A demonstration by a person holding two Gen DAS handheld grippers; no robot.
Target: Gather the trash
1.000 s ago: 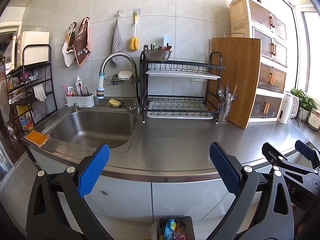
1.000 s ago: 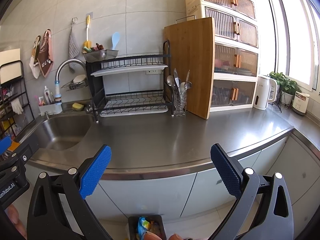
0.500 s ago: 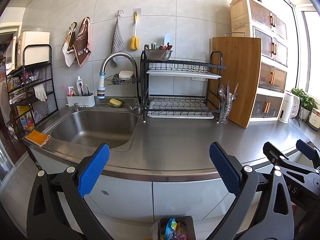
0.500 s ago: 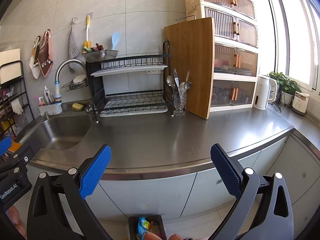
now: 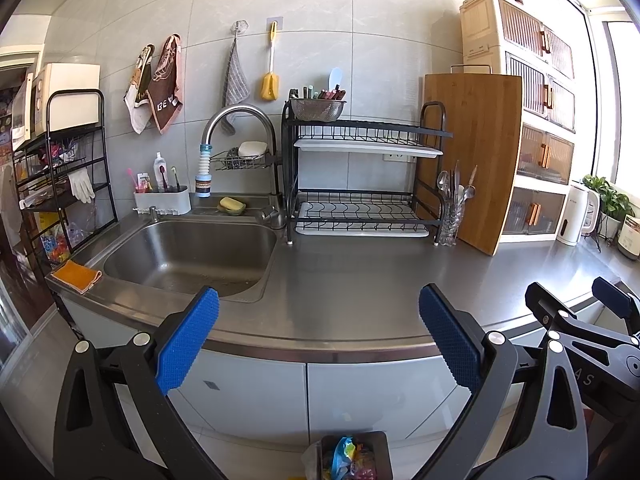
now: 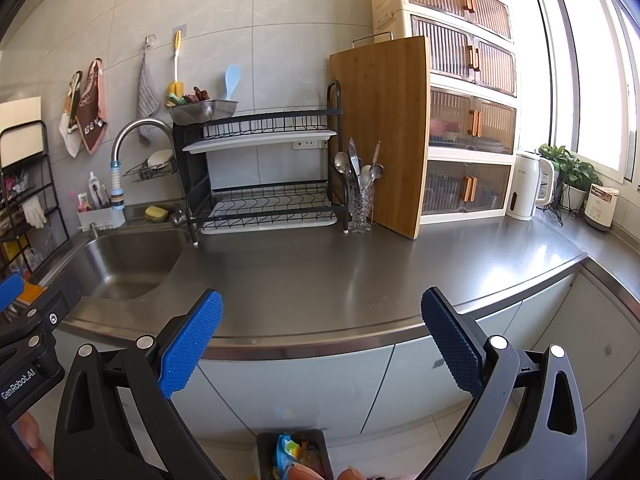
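Grippers both spread wide, nothing held — left gripper and right gripper above the countertop edge, bin of trash at bottom centre of frame.

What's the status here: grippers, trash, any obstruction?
Left gripper open, empty. Right gripper open, empty. Trash bin on floor below counter edge, wrappers inside. Countertop shows no loose trash, nothing blocking.

A small dark rectangular trash bin stands upright on the floor before the white cabinet doors, holding crumpled colourful wrappers, blue and yellow visible.
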